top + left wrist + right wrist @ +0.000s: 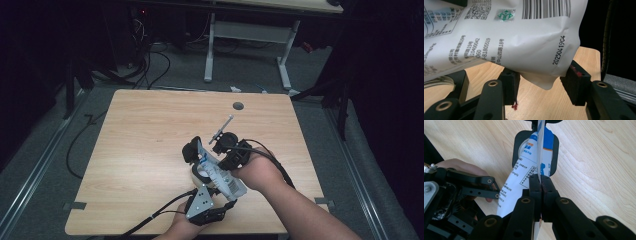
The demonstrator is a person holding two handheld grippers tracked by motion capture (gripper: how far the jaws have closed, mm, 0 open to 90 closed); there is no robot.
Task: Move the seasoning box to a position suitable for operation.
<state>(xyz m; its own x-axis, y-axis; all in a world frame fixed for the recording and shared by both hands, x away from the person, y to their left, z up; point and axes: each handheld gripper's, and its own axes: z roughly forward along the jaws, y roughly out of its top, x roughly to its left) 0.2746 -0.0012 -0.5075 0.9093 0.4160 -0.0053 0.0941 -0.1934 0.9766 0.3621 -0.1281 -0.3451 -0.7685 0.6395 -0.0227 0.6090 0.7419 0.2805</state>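
A white pouch (220, 175) with blue print and a barcode is held above the near middle of the wooden table (150, 140), tilted, its upper end toward a black-rimmed container (192, 150) and its barcoded end toward the person.

The right gripper (540, 185) is clenched on a thin edge of the pouch (524, 177); its two jaws meet with the film pinched between them. The right hand (257, 172) comes in from the pouch's right, forearm slanting up from the bottom edge.

The left gripper (540, 86) sits below the pouch (506, 37), jaws spread apart on either side of its lower corner; one jaw seems to touch the film, but neither presses it. The left hand (187, 225) is under the pouch's near end, cut off by the frame bottom.

The left gripper view alone gives the printed back: barcode, a small green emblem, a date code. The right gripper view alone gives the blue-printed face over the container's (536, 152) round mouth, and fingers (461, 167) of the other hand behind black linkage.

From above, the pouch and grippers overlap in a tight cluster, so the contacts are hard to read there. What the container holds is hidden by the pouch.
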